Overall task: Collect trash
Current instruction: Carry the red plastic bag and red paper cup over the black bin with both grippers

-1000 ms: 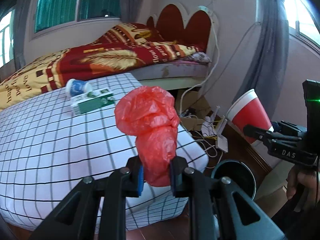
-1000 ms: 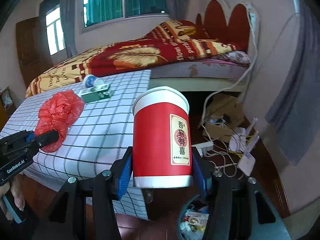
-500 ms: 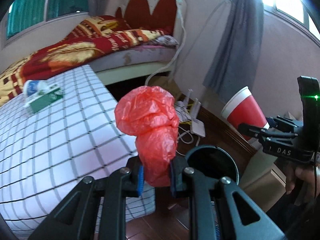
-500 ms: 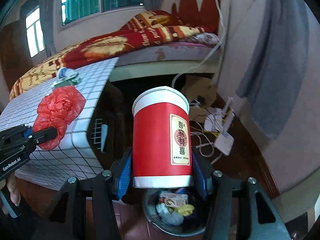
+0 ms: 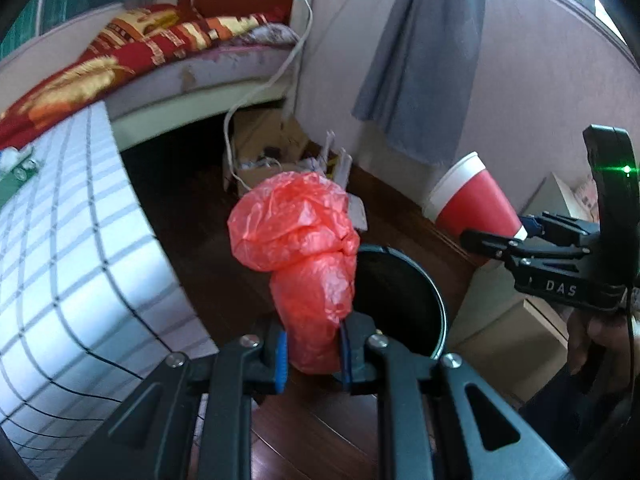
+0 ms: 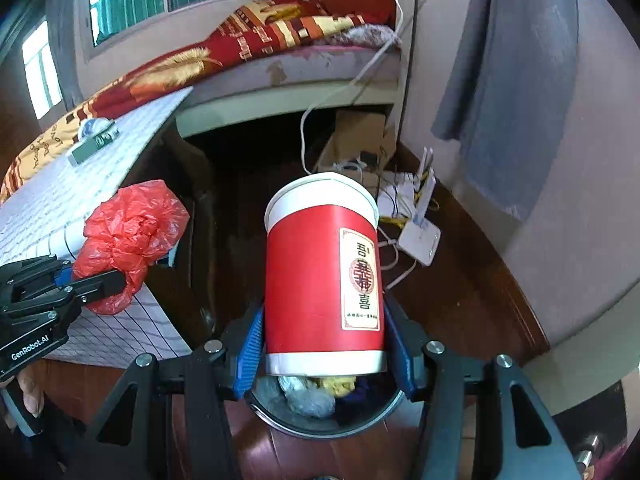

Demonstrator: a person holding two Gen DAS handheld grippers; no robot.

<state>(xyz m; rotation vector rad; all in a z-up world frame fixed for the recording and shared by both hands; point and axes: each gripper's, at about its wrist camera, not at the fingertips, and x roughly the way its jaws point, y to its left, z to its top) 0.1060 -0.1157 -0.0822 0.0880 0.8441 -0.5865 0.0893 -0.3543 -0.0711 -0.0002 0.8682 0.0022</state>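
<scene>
Two grippers each carry a piece of trash above a dark wooden floor (image 5: 320,432). On the left, beside the checked table (image 5: 60,260), the left gripper (image 5: 312,354) has its fingers closed on a crumpled red plastic bag (image 5: 304,256), next to the round black bin (image 5: 404,300). Further right, the right gripper (image 6: 324,356) clamps a red paper cup (image 6: 320,276) at its base, directly over the bin, which holds crumpled waste.

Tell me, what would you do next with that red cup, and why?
Probably open the right gripper and let the red cup drop. It is clamped between the blue pads, with the open black bin, already holding trash, in line just beyond its base. The left gripper holds the red plastic bag nearby.
</scene>
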